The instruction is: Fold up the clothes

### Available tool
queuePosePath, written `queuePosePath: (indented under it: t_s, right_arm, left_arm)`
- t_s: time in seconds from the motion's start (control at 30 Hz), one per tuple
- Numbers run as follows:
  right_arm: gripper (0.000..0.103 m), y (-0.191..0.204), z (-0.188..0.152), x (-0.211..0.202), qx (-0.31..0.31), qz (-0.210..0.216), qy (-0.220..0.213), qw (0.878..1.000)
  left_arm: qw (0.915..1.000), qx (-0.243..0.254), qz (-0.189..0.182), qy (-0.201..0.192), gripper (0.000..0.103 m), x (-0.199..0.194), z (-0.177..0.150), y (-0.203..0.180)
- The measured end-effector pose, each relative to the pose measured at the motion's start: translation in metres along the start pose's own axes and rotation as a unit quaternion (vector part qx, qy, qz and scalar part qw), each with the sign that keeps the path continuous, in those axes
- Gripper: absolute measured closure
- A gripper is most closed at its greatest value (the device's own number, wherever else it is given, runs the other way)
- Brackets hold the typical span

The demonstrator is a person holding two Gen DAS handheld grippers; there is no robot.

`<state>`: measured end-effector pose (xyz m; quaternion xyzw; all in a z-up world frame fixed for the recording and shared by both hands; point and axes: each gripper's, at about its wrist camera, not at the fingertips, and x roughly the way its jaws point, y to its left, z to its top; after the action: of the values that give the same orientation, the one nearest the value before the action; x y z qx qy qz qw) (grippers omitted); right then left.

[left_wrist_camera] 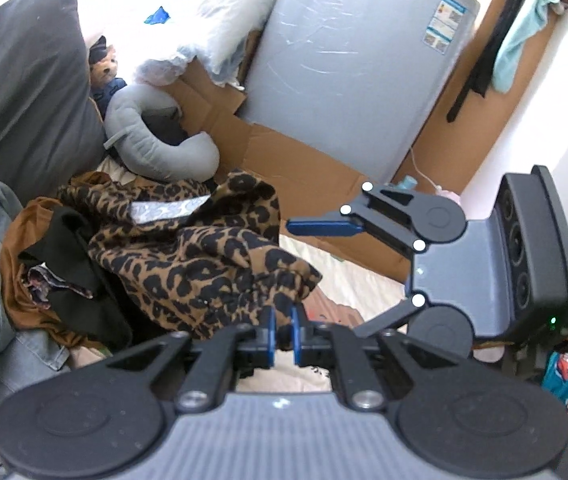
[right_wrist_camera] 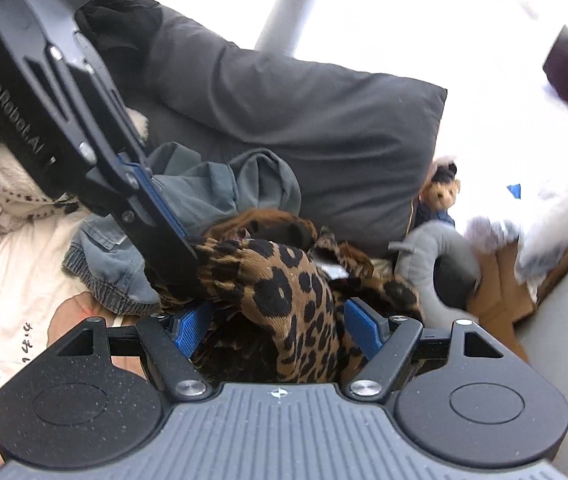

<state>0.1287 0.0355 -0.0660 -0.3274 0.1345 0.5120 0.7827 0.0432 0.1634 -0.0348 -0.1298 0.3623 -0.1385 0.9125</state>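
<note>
Leopard-print garment [left_wrist_camera: 203,256], soft and crumpled, lies heaped on the bed; the left gripper [left_wrist_camera: 282,334] pinches its near hem between blue pads, while the right gripper [right_wrist_camera: 277,332] spreads wide around ribbed folds, seemingly ungripped.

Left wrist view sits just behind the left claw [left_wrist_camera: 282,334], looking across the bed [left_wrist_camera: 348,276] toward a cardboard box [left_wrist_camera: 284,160], close on the leopard-print garment [left_wrist_camera: 203,248]. Right wrist view looks leftward, almost touching it. Both share the garment, grey pillow [right_wrist_camera: 304,120] and each other's claw.
</note>
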Motion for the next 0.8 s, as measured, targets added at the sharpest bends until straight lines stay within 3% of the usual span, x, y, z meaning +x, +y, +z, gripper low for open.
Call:
queuePosePath:
  t_s: [0.17, 0.2, 0.33, 0.4, 0.6, 0.73, 0.8]
  right_arm:
    - [0.028, 0.010, 0.009, -0.012, -0.015, 0.008, -0.017, 1.000]
    - [0.033, 0.012, 0.011, -0.014, -0.017, 0.013, -0.020, 1.000]
    - [0.080, 0.021, 0.021, -0.013, -0.019, 0.031, -0.015, 0.999]
    - [0.096, 0.024, 0.028, -0.014, -0.021, 0.021, -0.016, 0.999]
    - [0.101, -0.011, 0.057, -0.037, 0.075, 0.040, -0.029, 0.996]
    - [0.102, -0.029, 0.071, -0.053, 0.121, 0.025, -0.034, 0.992]
    - [0.102, -0.036, 0.077, -0.060, 0.138, 0.017, -0.034, 0.990]
  left_arm:
    - [0.9999, 0.011, -0.002, -0.001, 0.095, -0.020, 0.000, -0.009]
    - [0.9999, 0.013, -0.003, -0.002, 0.095, -0.023, 0.001, -0.010]
    - [0.9999, 0.015, -0.007, -0.005, 0.095, -0.036, 0.005, -0.014]
    - [0.9998, 0.019, -0.007, -0.009, 0.095, -0.042, 0.009, -0.017]
    - [0.9994, 0.015, -0.004, -0.032, 0.092, -0.059, 0.009, -0.024]
    - [0.9989, 0.009, -0.004, -0.045, 0.089, -0.068, 0.005, -0.028]
    - [0.9987, 0.006, -0.004, -0.051, 0.075, -0.072, 0.003, -0.030]
